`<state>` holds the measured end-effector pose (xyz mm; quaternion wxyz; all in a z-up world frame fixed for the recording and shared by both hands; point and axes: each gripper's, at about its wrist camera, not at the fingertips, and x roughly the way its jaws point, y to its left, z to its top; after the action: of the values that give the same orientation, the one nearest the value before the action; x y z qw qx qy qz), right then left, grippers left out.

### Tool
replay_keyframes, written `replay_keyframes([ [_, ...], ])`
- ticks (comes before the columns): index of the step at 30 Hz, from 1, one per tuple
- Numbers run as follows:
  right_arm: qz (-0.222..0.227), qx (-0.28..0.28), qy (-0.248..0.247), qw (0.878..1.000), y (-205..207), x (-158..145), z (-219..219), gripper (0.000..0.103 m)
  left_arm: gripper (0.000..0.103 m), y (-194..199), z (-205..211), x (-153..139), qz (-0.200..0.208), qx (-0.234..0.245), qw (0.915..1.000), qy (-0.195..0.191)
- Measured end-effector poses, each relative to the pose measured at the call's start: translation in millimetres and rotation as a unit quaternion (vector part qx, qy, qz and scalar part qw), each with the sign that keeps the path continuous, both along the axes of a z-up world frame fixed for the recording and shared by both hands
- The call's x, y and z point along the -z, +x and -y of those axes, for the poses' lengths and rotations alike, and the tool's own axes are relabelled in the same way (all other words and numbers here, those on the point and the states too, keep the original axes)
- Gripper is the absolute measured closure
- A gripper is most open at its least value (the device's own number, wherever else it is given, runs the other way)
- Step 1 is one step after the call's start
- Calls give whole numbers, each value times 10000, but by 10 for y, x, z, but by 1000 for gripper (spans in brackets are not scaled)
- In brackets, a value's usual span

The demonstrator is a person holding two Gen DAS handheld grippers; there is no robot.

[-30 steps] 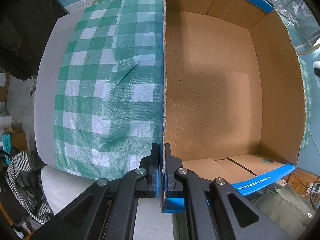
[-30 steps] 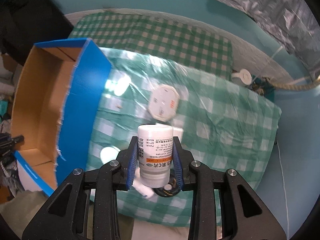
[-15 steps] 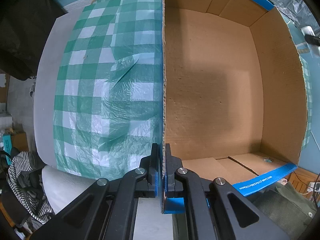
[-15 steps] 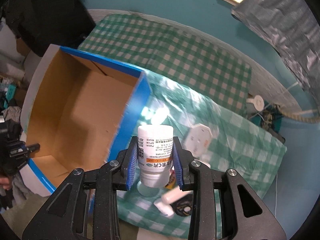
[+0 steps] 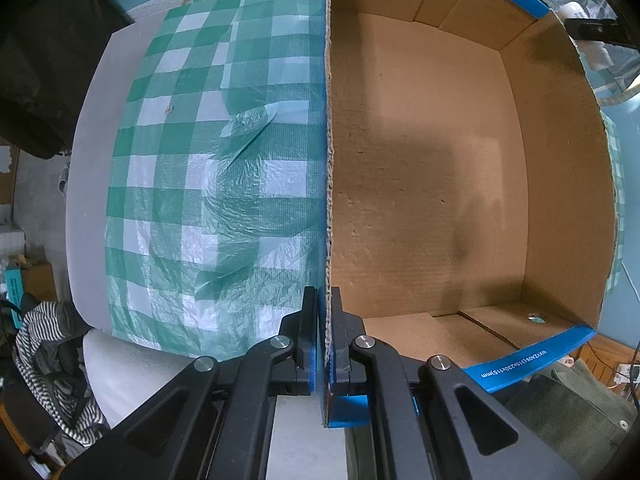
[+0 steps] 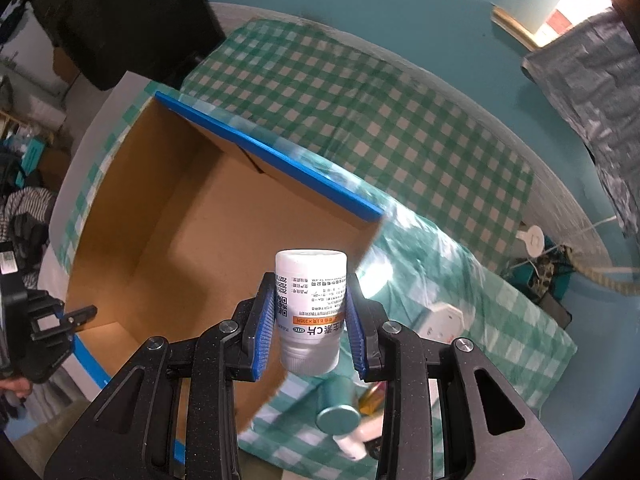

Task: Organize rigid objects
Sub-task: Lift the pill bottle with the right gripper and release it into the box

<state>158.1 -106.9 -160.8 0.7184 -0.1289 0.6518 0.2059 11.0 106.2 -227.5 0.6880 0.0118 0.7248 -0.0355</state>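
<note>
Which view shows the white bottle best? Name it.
The right wrist view: the white bottle sits centered, label readable, clamped in the right tongs. The left wrist view shows only a white sliver of it past the cardboard box rim.

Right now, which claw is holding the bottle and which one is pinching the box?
The right claw holds the white bottle. The left claw pinches the cardboard box wall.

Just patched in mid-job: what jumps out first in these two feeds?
The white pill bottle, clamped upside down in the right gripper, hangs at the near corner of the open cardboard box. The left gripper pinches the box's left wall, and the box interior shows nothing inside. A green checked tablecloth lies underneath.
</note>
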Motion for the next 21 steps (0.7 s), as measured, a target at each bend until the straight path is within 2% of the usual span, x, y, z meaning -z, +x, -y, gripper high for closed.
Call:
replay_keyframes([
  [10,-271,-170,-128,9994,63,272,-167,72,99,-7,-16,-1,18,-46,10000,3],
  [21,-373,-151,-234,9989,72,405,-167,72,99,-23,-84,6,12,-81,10000,37],
])
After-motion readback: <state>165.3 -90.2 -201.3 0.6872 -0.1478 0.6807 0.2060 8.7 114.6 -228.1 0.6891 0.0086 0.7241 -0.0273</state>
